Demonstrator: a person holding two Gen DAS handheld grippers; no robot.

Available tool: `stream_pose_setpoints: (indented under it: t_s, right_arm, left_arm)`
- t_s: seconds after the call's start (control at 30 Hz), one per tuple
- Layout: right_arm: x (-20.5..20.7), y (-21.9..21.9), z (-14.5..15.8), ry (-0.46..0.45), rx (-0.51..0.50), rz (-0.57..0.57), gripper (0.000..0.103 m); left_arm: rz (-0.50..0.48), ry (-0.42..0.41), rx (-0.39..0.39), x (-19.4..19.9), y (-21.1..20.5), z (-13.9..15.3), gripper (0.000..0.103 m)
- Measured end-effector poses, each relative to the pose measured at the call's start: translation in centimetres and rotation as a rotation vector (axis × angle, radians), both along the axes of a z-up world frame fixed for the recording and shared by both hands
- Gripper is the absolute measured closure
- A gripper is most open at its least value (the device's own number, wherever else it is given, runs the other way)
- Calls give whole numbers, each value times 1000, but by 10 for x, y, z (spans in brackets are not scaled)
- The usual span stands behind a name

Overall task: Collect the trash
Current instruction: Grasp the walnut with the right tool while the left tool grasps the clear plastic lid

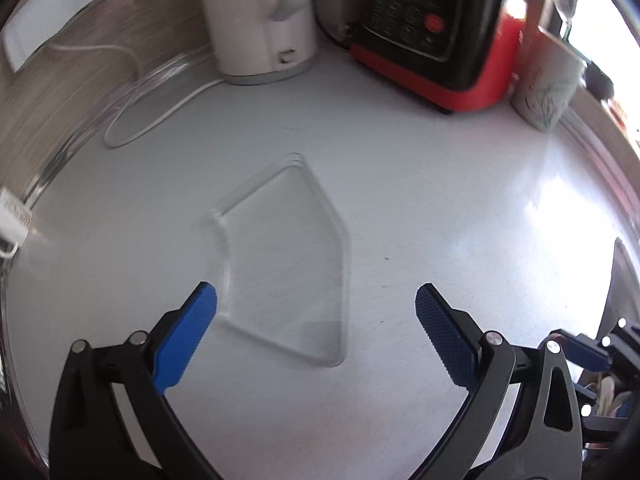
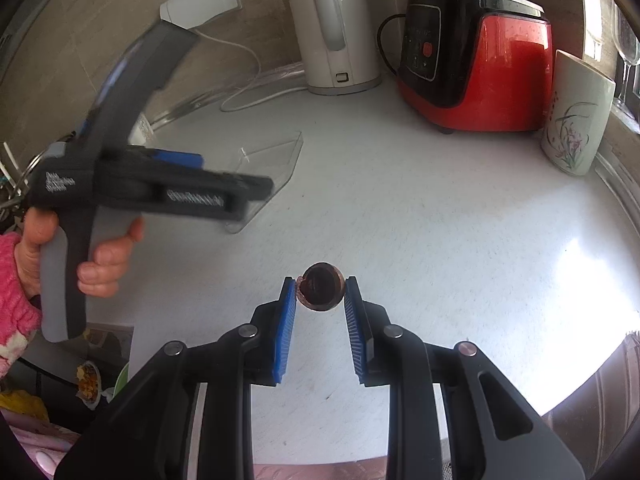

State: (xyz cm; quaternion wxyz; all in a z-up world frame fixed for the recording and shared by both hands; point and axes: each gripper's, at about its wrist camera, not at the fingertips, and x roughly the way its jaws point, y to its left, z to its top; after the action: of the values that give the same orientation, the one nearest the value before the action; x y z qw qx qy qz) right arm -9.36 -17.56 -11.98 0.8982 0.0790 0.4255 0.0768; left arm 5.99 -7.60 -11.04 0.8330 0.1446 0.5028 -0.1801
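The left gripper point(image 1: 316, 300) hangs open-jawed over a clear plastic tray point(image 1: 286, 260) on a white countertop point(image 1: 460, 208), near a kettle point(image 1: 260, 20) and red-and-black blender point(image 1: 436, 36).

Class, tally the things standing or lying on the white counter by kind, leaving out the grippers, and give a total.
Kettle: 1
Blender: 1
Flowered cup: 1
Clear tray: 1
Total: 4

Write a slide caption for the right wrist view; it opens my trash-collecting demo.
Right gripper pinches a small round brown shell above the white counter, clear tray ahead.
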Motion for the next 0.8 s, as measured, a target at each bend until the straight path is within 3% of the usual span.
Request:
stream_pose_setpoints:
  t_s: [0.1, 0.17, 0.27, 0.33, 0.57, 0.8]
  right_arm:
    - [-1, -4, -1, -6, 6, -2, 78]
    - [-3, -7, -1, -8, 14, -11, 78]
    - [-10, -11, -2, -13, 26, -22, 78]
    - [-12, -14, -2, -14, 33, -27, 78]
    - [-10, -16, -5, -16, 54, -21, 78]
    - [-11, -18, -6, -19, 61, -23, 78]
  left_arm:
    - [-7, 18, 29, 4, -7, -11, 18]
    - [-4, 35, 42, 8, -6, -13, 20]
    - [38, 11, 40, 12, 9, -3, 17]
    - [64, 3, 43, 15, 16, 1, 8]
    - [34, 45, 121, 23, 10, -12, 8]
    - [4, 122, 104, 36, 11, -27, 8]
